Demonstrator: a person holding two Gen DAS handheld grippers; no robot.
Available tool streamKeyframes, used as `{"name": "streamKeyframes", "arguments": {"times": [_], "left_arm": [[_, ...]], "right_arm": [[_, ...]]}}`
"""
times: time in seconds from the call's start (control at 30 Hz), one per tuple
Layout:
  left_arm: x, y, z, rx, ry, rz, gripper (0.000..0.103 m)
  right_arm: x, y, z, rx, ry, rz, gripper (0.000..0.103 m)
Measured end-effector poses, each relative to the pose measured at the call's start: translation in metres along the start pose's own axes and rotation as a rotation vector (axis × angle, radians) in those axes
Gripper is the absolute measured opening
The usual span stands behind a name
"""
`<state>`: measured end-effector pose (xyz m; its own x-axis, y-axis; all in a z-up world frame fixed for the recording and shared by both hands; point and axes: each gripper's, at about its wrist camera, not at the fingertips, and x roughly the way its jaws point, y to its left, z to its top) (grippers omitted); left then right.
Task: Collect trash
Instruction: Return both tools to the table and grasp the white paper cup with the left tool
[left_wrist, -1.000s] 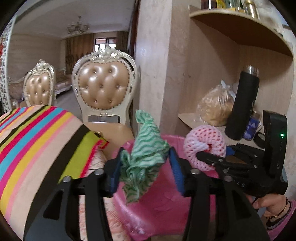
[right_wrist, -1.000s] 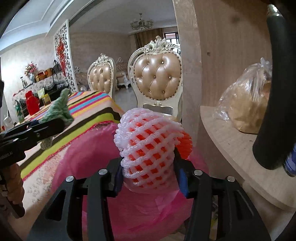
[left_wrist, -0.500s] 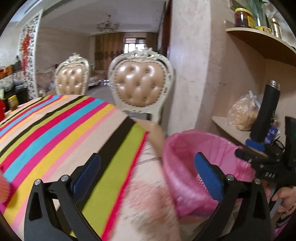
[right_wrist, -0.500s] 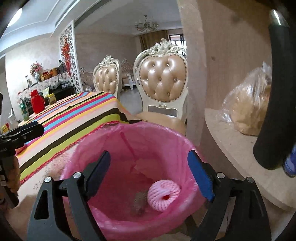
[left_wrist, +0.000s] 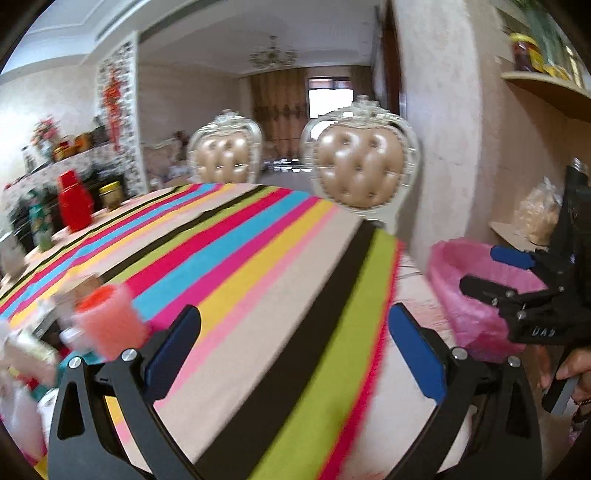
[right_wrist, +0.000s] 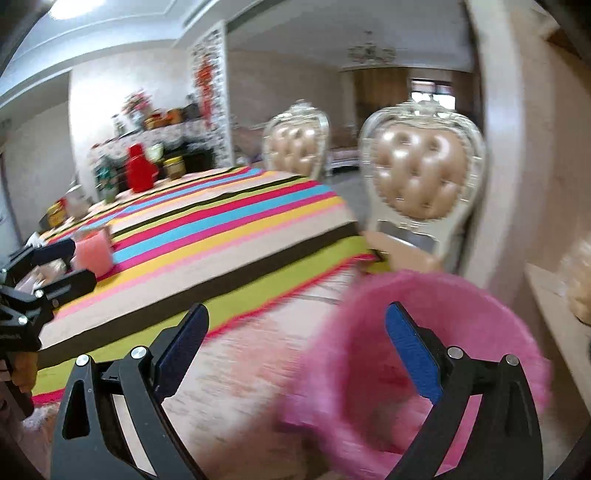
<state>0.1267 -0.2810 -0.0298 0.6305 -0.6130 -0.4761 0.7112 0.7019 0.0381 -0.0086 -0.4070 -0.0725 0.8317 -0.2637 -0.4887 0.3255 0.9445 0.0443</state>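
A: So, where is the trash sitting?

B: A pink-orange foam-net piece (left_wrist: 107, 325) stands on the striped tablecloth (left_wrist: 258, 266), just off the left finger of the left gripper (left_wrist: 293, 360), toward the table's near-left corner. The right wrist view shows it too (right_wrist: 92, 247), far to the left of the right gripper (right_wrist: 295, 349), close by the tips of the other tool. More packets and wrappers (left_wrist: 26, 350) lie blurred around it at the left edge; I cannot tell what they are.

A: And the bin?

B: The pink-lined bin (right_wrist: 424, 373) is directly under the right gripper's right finger, off the table's edge. From the left gripper it lies to the right (left_wrist: 476, 291), beyond the tablecloth's green stripe.

A: Are the tongs holding anything?

B: No. Both stand spread wide, blue pads apart with nothing between them. The left one hangs over the tablecloth; the right one straddles the table edge and the bin's rim.

A: What lies farther out?

B: Ahead of both, two cream tufted chairs (left_wrist: 360, 173) stand at the table's far side. A red container (left_wrist: 75, 201) sits at the far left of the table. To the right of the bin is a shelf with a bagged loaf (left_wrist: 541, 218).
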Motion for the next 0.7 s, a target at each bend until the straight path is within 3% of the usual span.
{"name": "streamKeyframes", "arguments": {"times": [0.23,0.47,0.7], "left_arm": [[-0.036,0.077,-0.030,-0.094,0.005,0.168,0.098],[-0.069,0.153,-0.063,-0.260,0.032,0.316,0.098],[-0.069,0.197,-0.082,-0.398,0.107,0.357,0.098]], "right_arm": [[0.034,0.081,0.014,-0.095,0.032,0.158,0.091],[0.069,0.160,0.030,-0.197,0.071,0.271,0.091],[0.104,0.212,0.046,-0.262,0.116,0.329,0.091]]}}
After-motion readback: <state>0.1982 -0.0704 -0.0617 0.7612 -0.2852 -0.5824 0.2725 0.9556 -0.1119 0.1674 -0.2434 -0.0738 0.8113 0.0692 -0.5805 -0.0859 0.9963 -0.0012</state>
